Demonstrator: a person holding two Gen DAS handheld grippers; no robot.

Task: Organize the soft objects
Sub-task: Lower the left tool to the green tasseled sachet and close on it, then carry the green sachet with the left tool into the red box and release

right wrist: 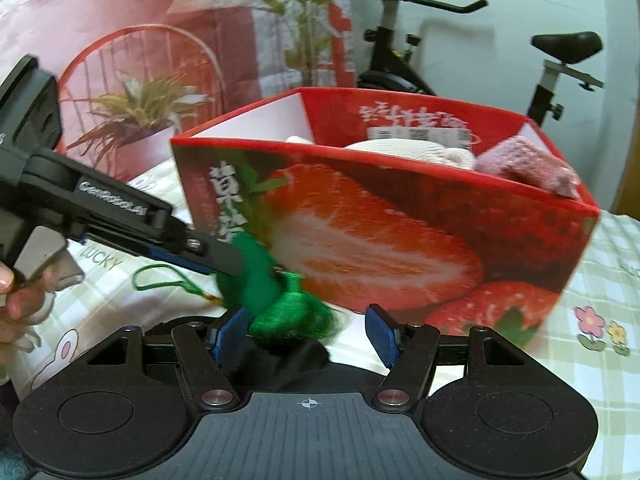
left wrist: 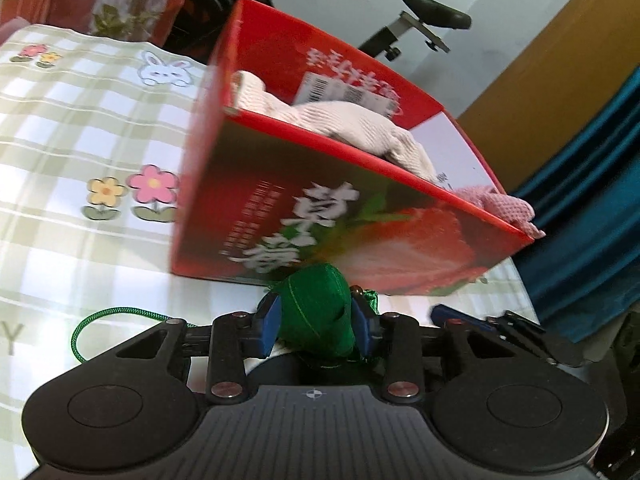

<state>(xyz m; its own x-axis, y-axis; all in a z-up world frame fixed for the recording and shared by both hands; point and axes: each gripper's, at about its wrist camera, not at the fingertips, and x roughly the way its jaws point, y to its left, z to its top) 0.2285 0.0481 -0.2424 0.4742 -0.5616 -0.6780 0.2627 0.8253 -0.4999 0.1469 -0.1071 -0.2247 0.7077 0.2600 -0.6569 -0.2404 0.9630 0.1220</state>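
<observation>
Blue pads (left wrist: 267, 322) of the left gripper (left wrist: 316, 316) press on both sides of a green stuffed pouch (left wrist: 316, 308), so this tool is clenched on it. No earlier picture is given, so only the grip itself can be told. Its green cord (left wrist: 100, 316) loops out to the left over the checked cloth (left wrist: 60, 140) (pale green squares, printed flowers and a rabbit). The pouch sits low against the front wall of a red strawberry box (left wrist: 340, 216), on or just above the cloth; which one I cannot tell.

From the right wrist view, the right gripper (right wrist: 308, 330) stands with its jaws apart. Only its left pad (right wrist: 228, 330) lies against the green pouch (right wrist: 280, 304), the other pad is clear of it, so nothing is grasped. A black cloth (right wrist: 280, 360) lies bunched just under its fingers. The left gripper (right wrist: 224, 260) comes in from the left edge, a hand (right wrist: 16, 300) on its trigger.

Inside the red box (right wrist: 400, 216) lie a cream knitted piece (right wrist: 412, 152) and a pink knitted piece (right wrist: 524, 164), the pink one hanging over the corner. An exercise bike (right wrist: 400, 40) stands behind.
</observation>
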